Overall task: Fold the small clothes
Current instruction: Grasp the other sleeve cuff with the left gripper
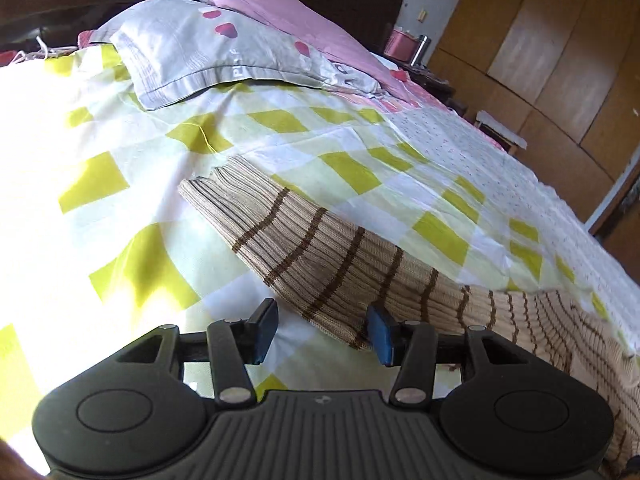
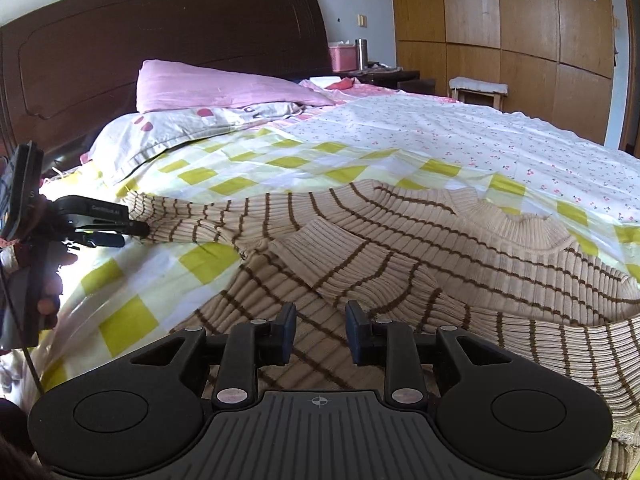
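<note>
I see the striped sweater lying spread on the bed, below the pillows. My left tool stands half open at the sleeve, one pad touching its edge, gripping nothing. My right tool hangs parted and empty above the folded-over sleeve. Closing carelessly could pinch the checked sheet too and drag it. No containers hold anything here.

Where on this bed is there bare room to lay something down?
Free: the checked sheet between the outstretched sleeve and the bed's near edge, and the flowered sheet beyond the sweater. Crowded: the pillows by the headboard.
</note>
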